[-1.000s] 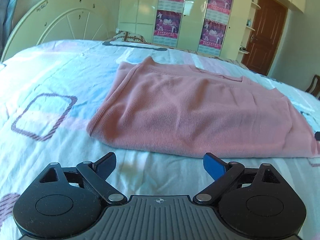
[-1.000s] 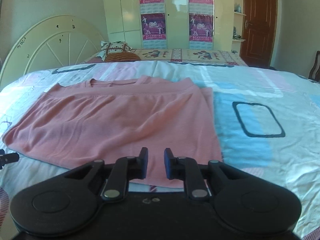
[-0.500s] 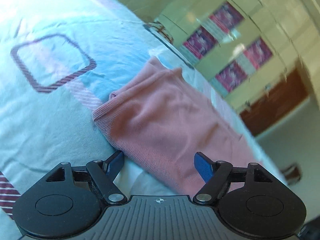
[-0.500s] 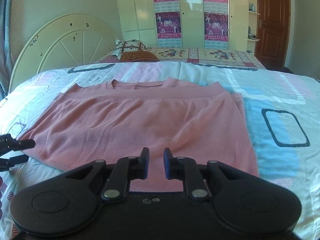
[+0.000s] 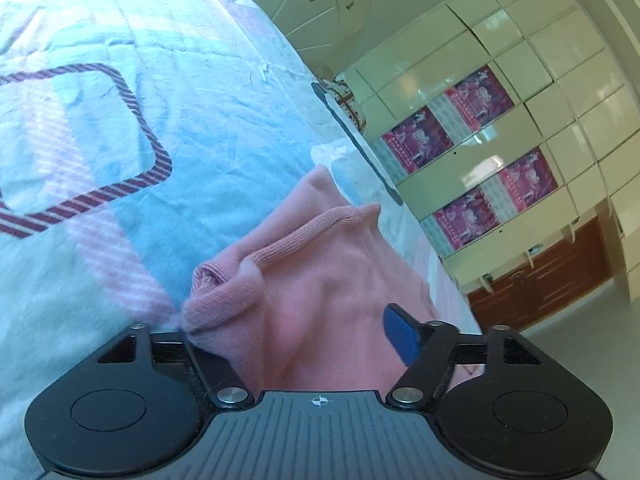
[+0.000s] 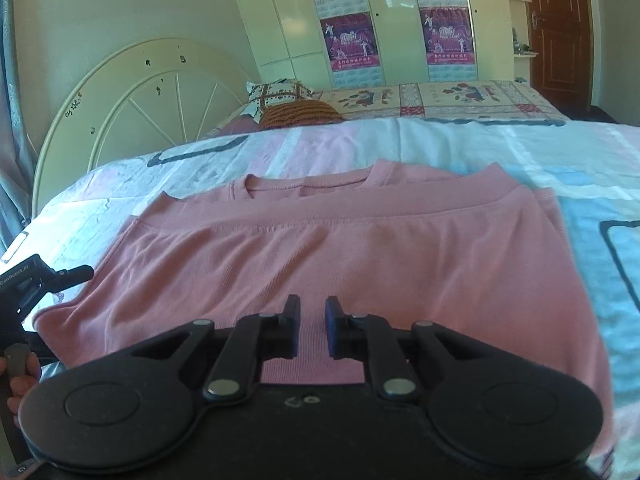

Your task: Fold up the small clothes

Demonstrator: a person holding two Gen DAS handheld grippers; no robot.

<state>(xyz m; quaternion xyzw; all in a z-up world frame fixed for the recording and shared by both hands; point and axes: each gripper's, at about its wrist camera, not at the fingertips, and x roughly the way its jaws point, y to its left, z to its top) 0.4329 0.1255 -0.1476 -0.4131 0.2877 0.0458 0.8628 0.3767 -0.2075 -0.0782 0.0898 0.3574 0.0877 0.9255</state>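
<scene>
1. A pink knit top (image 6: 328, 252) lies folded across the middle of the right wrist view, on a bed sheet (image 6: 472, 144) patterned in white, pink and blue; its neckline sits at the far edge, toward the top of the frame.
2. The right gripper (image 6: 313, 330) fills the bottom centre of that view, low over the near hem of the top. Its jaws stand narrow, with a slim gap showing pink cloth between them; whether they pinch the fabric cannot be told.
3. At the left edge of the same view the left gripper (image 6: 60, 280) meets the top's left corner.
4. In the left wrist view the camera is rolled, so the bed tilts up to the left. The left gripper (image 5: 294, 332) stands wide, and bunched pink cloth (image 5: 320, 292) fills the space between the jaws, rumpled over the left finger; the blue pad of the right finger (image 5: 400, 338) stays bare at lower right of centre.
5. Background: a round cream headboard (image 6: 132, 92) at the left, a patterned pillow (image 6: 280, 94) behind the top, cream wardrobes with purple posters (image 6: 352, 40) at the top, a brown door (image 6: 560, 28) at upper right.
</scene>
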